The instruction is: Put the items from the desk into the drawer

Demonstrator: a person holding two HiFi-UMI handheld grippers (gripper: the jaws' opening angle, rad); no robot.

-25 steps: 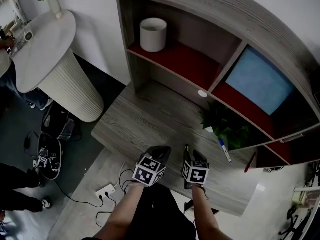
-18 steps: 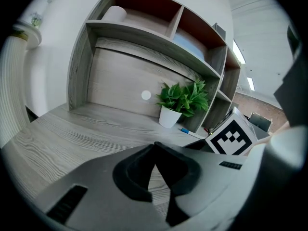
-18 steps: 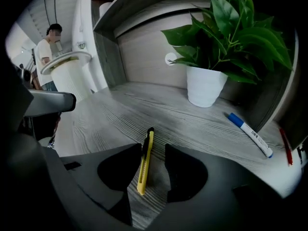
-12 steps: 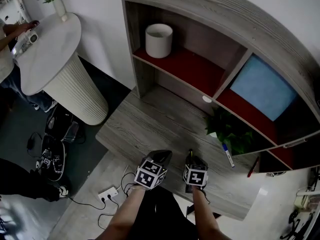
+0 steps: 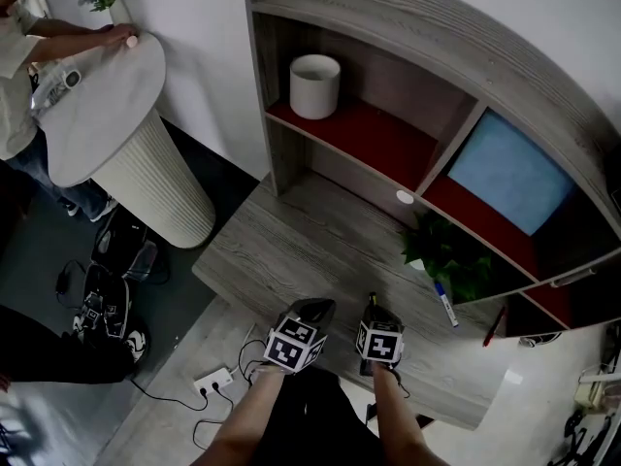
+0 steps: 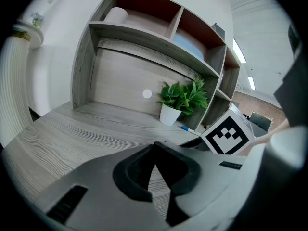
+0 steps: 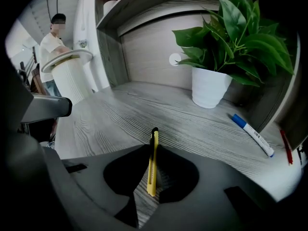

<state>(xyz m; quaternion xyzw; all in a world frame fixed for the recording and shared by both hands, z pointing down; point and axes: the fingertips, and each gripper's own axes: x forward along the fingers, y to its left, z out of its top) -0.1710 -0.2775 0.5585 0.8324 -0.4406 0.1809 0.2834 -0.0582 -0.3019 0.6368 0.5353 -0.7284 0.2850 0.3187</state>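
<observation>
Shifted over the last second: framing only slightly, with the shelf (image 5: 388, 27) now a little further toward 3 o'clock. Also changed: a person (image 5: 15, 37) at 10 o'clock now reaching onto the round table (image 5: 87, 115). Both grippers unmoved at the near edge of the desk (image 5: 291, 250), at 6 o'clock.

Right gripper (image 7: 153, 149): jaws clamped on a yellow cutter (image 7: 151, 177), taken edge-on, tip projecting toward 12 o'clock. Judged a carrying grip, with the slim body pinched flat so it cannot roll, and held over the desk rather than set down.

Left gripper (image 6: 155, 146): jaws together at the tips, nothing between them. Judged kept free to work the drawer. Drawer not in any view; presumably below the desk edge, not confirmed.

Remaining on desk:
- Pen (image 7: 252, 134), blue cap, lying flat at 2 o'clock from the right gripper, near the plant (image 7: 210, 85).
- Red pen (image 7: 285, 148) beyond it toward 3 o'clock, close to the shelf upright.
- Plant in its white pot, parked against the back panel, clear of the working area.

Cup (image 5: 315, 85) on the red shelf board at 12 o'clock, well apart from both grippers.

Writing: none legible. Faint print on the pen barrel too small to read. Black-and-white square markers on the gripper cubes only. No brand seen on the cutter.
</observation>
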